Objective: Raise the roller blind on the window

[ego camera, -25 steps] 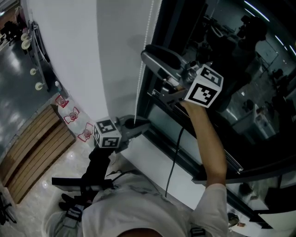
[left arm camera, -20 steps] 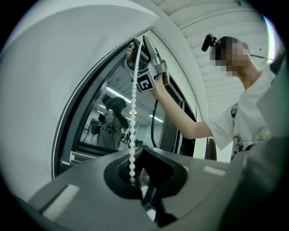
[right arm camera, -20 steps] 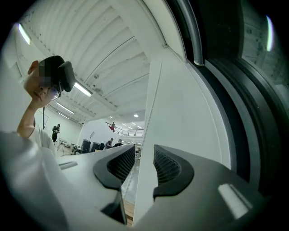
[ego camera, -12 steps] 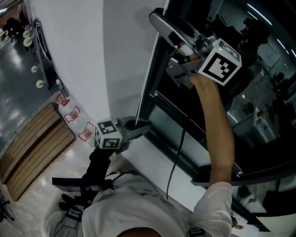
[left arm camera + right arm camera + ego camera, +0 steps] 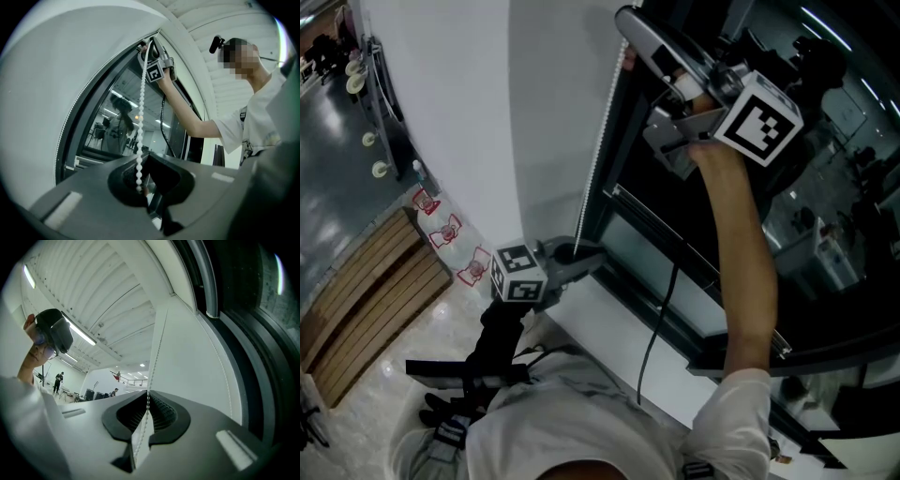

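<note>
White plastic bead chain (image 5: 598,141) (image 5: 142,117) (image 5: 154,357) was pinched by left tongs (image 5: 592,253) (image 5: 139,186) at frame centre, and by just-closed right tongs (image 5: 628,23) (image 5: 148,401) at top.

left gripper (image 5: 143,191): pinching bead chain (image 5: 141,122) | right gripper (image 5: 149,47): on same chain (high up)

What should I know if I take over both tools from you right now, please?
Left tool: low by the sill, shut on the bead chain.
Right tool: high on the same strand; its jaws have just been closing and now pinch it.
Chain: runs straight between the two, beside the roller blind.
Done: both grips set.
Left: probably pull down with the right, then re-grip hand over hand. How far the blind is up cannot be told.
</note>
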Demonstrator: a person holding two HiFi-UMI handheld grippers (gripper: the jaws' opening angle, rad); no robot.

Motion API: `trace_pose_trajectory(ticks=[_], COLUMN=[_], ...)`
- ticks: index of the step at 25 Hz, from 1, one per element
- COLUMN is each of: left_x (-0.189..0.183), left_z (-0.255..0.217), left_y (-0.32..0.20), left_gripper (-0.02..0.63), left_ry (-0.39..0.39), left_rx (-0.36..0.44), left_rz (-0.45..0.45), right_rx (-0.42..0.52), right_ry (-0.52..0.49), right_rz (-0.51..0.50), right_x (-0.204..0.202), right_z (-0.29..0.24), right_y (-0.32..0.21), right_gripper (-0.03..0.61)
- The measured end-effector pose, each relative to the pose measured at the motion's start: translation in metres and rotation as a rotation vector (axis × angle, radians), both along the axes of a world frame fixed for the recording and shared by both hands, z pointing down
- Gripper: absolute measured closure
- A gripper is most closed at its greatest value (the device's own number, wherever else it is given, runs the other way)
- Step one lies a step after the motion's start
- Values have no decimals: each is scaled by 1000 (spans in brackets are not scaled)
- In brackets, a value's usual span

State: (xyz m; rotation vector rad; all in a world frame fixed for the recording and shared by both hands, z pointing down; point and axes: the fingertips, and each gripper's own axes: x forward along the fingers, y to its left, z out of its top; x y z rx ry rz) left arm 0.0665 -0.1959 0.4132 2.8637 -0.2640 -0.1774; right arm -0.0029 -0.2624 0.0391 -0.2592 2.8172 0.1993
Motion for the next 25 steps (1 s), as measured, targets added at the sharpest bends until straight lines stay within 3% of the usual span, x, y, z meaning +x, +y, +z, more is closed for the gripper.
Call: trace_pose_trajectory(ticks=[11,25], left_x=[1,1], left_z=[0,-2], left_y=[1,2], left_gripper=[615,615], left_ry=[-2,-12], left_rx=[-10,-1], left_rz=[3,7], right_rx=[-19,-95], right_ry=[21,135], right_rz=[-17,-11], right_x=[4,3], right_z=[15,107], right_y=[11,16], right_gripper=[571,571])
